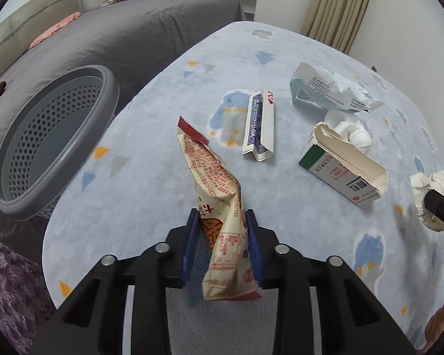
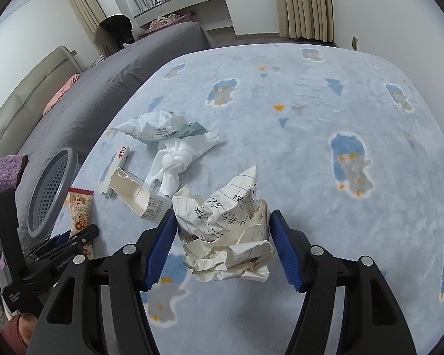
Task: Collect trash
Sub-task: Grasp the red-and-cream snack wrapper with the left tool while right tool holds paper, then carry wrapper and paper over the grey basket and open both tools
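Left wrist view shows our left gripper [image 1: 222, 222] clamped on the snack wrapper [image 1: 219, 195] above the blanket [image 1: 151, 195], our right gripper [image 2: 220, 227] pinching the crumpled paper [image 2: 225, 230], so we lift both clear and carry them over the grey basket [image 1: 53, 136].

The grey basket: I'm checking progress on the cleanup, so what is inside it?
In the left wrist view the grey basket shows only bare perforated wall and floor, with no trash. Its near rim hides part of the bottom, so something could lie there unseen.
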Demonstrator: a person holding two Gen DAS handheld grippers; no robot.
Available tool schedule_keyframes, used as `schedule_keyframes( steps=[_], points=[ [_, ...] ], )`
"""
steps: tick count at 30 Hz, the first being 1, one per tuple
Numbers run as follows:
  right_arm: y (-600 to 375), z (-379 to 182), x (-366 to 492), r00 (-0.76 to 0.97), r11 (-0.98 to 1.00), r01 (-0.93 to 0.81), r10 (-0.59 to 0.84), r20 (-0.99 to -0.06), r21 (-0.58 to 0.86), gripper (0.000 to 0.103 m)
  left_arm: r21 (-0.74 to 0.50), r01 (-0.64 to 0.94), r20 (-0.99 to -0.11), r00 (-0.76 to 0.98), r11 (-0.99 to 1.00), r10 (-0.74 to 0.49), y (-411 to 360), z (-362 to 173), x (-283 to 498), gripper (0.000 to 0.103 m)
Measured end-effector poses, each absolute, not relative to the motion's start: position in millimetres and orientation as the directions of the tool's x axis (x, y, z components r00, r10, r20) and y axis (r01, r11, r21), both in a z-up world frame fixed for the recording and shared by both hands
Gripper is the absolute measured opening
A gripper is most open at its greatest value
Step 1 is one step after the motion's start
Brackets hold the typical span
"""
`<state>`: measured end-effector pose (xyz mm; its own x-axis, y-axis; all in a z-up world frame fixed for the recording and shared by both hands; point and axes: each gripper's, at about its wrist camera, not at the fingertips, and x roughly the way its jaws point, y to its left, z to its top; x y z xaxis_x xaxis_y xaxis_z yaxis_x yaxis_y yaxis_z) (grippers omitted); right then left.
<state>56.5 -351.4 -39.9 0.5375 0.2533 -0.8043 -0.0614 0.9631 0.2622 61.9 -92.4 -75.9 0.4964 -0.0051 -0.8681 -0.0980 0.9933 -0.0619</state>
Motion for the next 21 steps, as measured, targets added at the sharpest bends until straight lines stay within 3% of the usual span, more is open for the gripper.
schedule_keyframes(
  steps=[8, 21],
  points=[
    [-335, -37, 46, 0.550, 0.970, -0.062, 0.231, -0.803, 0.237, 0.063, -0.050, -0.030, -0.845, 0.534, 0.998, -0.027, -80, -61, 44, 0.023],
    [-227, -18, 18, 0.556, 0.939, -0.156, 0.341, -0.758, 0.307, 0.063, -0.011, -0.049, -0.762, 0.648, 0.999, 0.024, -4, -10, 30, 0.023]
  ],
)
